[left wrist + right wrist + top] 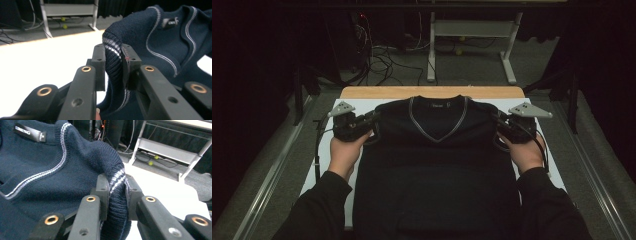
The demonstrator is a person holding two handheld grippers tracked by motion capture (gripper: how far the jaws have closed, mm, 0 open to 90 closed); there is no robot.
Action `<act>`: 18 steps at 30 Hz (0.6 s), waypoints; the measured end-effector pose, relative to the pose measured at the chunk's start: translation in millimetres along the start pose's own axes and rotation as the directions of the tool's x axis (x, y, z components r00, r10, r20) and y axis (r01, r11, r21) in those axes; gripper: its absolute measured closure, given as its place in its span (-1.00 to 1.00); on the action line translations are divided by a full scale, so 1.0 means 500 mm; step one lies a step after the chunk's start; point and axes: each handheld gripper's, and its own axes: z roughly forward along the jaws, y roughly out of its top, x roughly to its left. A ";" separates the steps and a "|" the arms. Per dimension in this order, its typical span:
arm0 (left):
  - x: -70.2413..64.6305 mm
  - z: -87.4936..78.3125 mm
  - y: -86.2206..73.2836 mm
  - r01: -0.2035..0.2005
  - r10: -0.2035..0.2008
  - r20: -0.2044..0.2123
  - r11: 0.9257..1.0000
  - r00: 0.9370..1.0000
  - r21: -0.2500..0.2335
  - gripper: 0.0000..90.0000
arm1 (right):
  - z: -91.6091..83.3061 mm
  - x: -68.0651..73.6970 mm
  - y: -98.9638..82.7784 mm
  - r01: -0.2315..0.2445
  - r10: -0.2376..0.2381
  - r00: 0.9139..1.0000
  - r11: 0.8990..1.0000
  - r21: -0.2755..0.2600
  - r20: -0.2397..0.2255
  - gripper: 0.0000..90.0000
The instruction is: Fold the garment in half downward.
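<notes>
Navy knit V-neck sweater vest [437, 165] lies front-up on the white bench [362, 105], collar toward the far edge. The left gripper [113, 67] has its jaws clamped on the striped armhole ribbing at one shoulder; the right gripper [117, 195] pinches the matching ribbing opposite.

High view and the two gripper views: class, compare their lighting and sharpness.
High view: dim, the sweater nearly black. Left gripper view: the white tabletop glares, washed out; near fingers soft. Right gripper view: knit sharp and evenly lit, yellow balls behind blurred.
</notes>
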 end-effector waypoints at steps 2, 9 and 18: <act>-0.007 -0.008 -0.037 -0.005 0.005 0.019 1.000 1.000 0.015 0.61 | -0.006 0.008 -0.029 0.005 -0.005 1.000 1.000 0.007 -0.018 0.73; -0.015 -0.016 -0.111 -0.005 0.001 0.046 0.997 0.999 0.074 0.61 | -0.019 0.026 -0.111 -0.037 0.038 0.998 0.999 0.027 -0.057 0.73; -0.029 -0.040 -0.171 0.011 -0.020 0.077 0.993 0.997 0.117 0.60 | -0.048 0.055 -0.164 -0.034 0.037 0.996 0.999 0.042 -0.079 0.73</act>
